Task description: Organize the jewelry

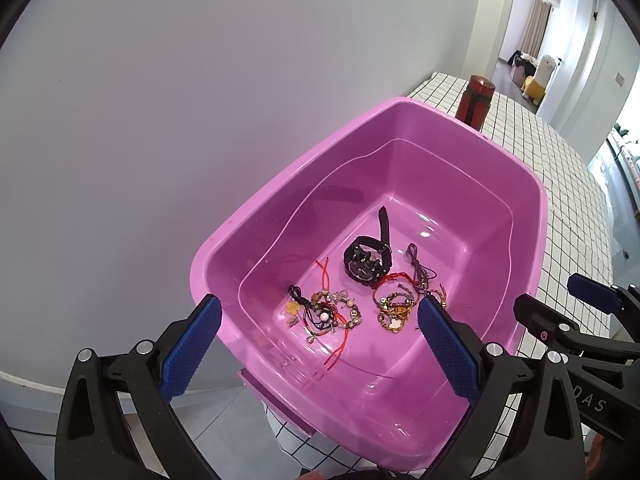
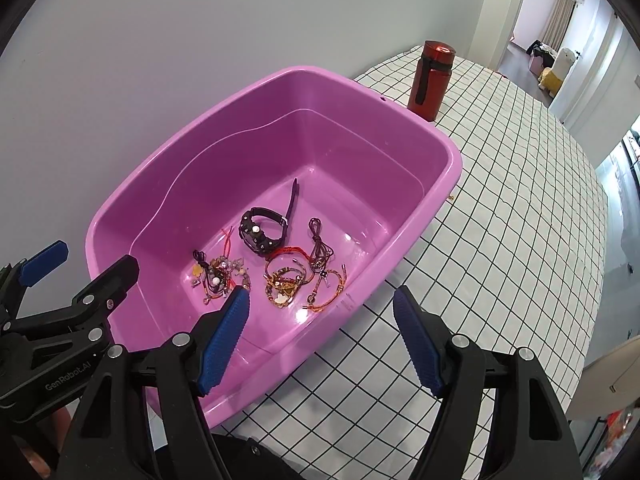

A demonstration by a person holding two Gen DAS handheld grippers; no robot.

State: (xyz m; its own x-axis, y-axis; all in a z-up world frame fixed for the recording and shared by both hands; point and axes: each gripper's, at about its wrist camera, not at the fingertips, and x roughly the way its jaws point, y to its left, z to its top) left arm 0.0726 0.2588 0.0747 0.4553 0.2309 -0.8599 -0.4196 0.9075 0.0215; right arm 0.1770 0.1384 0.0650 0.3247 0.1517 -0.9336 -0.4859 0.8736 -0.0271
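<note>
Jewelry lot, black watch and tangled cord bracelets, on floor of pink basin on checked table; left tool and right tool both released, empty, above; risk: interlaced cords likely lift several pieces together

Checked tablecloth covers the table; pink basin and red flask stand on it.
</note>
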